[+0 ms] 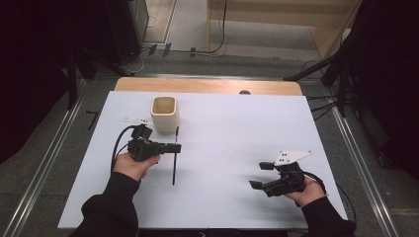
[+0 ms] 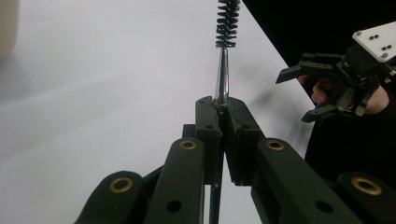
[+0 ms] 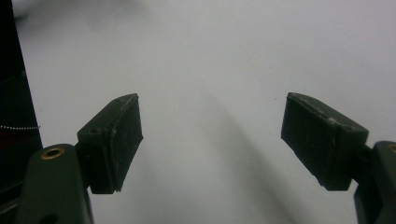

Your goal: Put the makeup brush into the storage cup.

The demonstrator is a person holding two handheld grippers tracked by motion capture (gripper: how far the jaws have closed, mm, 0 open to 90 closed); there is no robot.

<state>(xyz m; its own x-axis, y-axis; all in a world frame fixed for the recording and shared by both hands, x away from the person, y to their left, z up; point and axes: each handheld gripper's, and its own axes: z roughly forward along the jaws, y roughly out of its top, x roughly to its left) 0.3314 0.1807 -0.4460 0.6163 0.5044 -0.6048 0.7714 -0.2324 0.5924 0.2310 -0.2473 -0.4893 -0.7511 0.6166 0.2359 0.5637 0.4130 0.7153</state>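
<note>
L gripper (image 1: 174, 147): clenched on brush (image 1: 175, 165), pads clamp the metal stem mid-length; bristle end pokes out past the jaws in left gripper view (image 2: 227, 23).
Brush pos: held over white table (image 1: 232, 123), centre-left, just in front of cup (image 1: 164, 113), not touching it; lies near-lengthwise front to back in high view.
R gripper (image 1: 262, 175): released, jaws wide, nothing btwn them; front-right of table, well apart from brush.
Cup: beige, upright, rear-left.
</note>
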